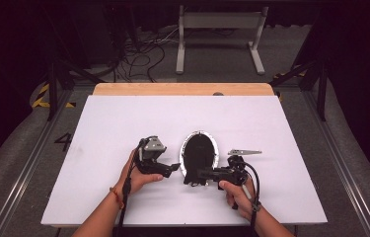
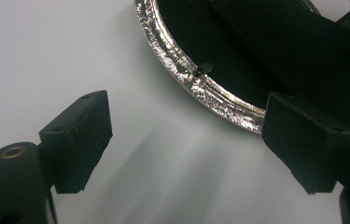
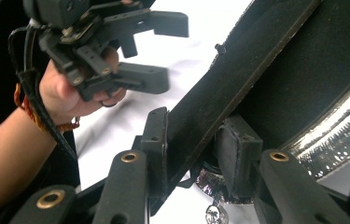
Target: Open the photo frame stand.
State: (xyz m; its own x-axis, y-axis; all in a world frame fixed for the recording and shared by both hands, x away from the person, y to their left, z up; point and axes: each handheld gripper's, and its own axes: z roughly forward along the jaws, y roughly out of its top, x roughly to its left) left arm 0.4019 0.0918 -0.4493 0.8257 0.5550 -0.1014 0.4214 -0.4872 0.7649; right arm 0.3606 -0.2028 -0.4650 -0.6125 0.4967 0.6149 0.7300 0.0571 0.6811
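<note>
An oval dish (image 1: 200,148) with a black inside and a crinkled silver foil rim (image 2: 196,86) lies at the middle of the white table. My right gripper (image 1: 198,174) reaches in from the right over its near end. In the right gripper view its jaws (image 3: 191,154) are shut on a flat black piece (image 3: 242,70) that runs slantwise up over the dish. My left gripper (image 1: 171,169) hovers just left of the dish, open with nothing between its pads (image 2: 77,140). It also appears in the right gripper view (image 3: 163,51), held in a hand (image 3: 70,93).
The white sheet (image 1: 123,118) covers the table, with a wooden strip (image 1: 182,89) along the far edge. Beyond it on the floor are a white frame (image 1: 219,29) and loose cables (image 1: 143,54). Bare white surface lies left, right and behind the dish.
</note>
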